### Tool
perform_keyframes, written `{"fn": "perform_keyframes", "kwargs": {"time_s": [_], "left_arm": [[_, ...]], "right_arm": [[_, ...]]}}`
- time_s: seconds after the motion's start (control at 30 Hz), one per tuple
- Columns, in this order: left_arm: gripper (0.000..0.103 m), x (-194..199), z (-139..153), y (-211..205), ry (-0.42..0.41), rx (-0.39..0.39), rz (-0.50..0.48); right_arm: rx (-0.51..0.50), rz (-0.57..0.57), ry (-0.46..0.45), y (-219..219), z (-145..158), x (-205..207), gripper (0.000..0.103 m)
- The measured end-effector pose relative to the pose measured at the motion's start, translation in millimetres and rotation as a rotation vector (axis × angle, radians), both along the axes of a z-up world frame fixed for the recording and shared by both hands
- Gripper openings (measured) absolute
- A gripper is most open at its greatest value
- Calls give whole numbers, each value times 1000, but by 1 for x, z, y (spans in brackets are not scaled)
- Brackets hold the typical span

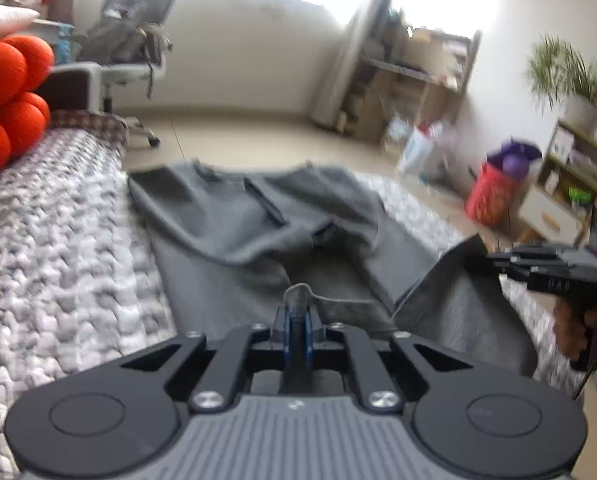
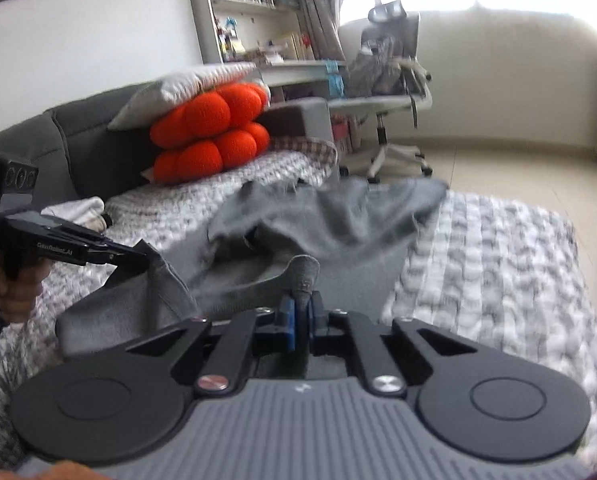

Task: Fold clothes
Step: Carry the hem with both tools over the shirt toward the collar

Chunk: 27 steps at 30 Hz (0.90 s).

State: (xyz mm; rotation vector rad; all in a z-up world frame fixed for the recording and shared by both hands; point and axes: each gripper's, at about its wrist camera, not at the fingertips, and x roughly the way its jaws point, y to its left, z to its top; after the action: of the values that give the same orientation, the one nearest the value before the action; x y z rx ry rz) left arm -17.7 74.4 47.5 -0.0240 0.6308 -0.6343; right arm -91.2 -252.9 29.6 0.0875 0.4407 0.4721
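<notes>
Left wrist view: left tongs [image 1: 297, 322] pinched tight on a hem corner of the grey trousers [image 1: 258, 232], which lie on the knit blanket [image 1: 58, 240], long axis toward 12, waistband far. Right tongs [image 1: 494, 260] at 3 grip another corner.

Right wrist view: right tongs [image 2: 301, 312] clamped on hem. Likely step: lifting both hems; next, carry them toward 12, evenly.

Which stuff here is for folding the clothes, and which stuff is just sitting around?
For the job:
- grey garment, spread on the knitted blanket
- left gripper, shut on a garment edge
- right gripper, shut on another edge

Just lying about:
- orange cushion
- office chair
- red basket
- potted plant
</notes>
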Motion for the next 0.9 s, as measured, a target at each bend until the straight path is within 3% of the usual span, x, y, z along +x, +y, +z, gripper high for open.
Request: {"fn": "perform_keyframes", "kwargs": {"time_s": [0.17, 0.33, 0.5, 0.63, 0.7, 0.77, 0.9], "left_arm": [[7, 7, 16, 12, -60, -95, 45], [7, 28, 20, 23, -45, -187, 68], [7, 34, 33, 34, -65, -314, 49], [7, 47, 62, 39, -150, -431, 40], [7, 77, 68, 30, -165, -426, 72], [7, 111, 69, 19, -158, -404, 115], [7, 192, 23, -9, -44, -241, 254]], "right_arm": [[-54, -15, -82, 6, 12, 11, 7], [-62, 21, -142, 15, 22, 23, 7], [-5, 77, -249, 11, 43, 28, 7], [66, 93, -338, -1, 65, 44, 7], [119, 67, -346, -10, 73, 66, 7], [155, 25, -291, -17, 66, 102, 7], [192, -74, -135, -26, 44, 176, 7]]}}
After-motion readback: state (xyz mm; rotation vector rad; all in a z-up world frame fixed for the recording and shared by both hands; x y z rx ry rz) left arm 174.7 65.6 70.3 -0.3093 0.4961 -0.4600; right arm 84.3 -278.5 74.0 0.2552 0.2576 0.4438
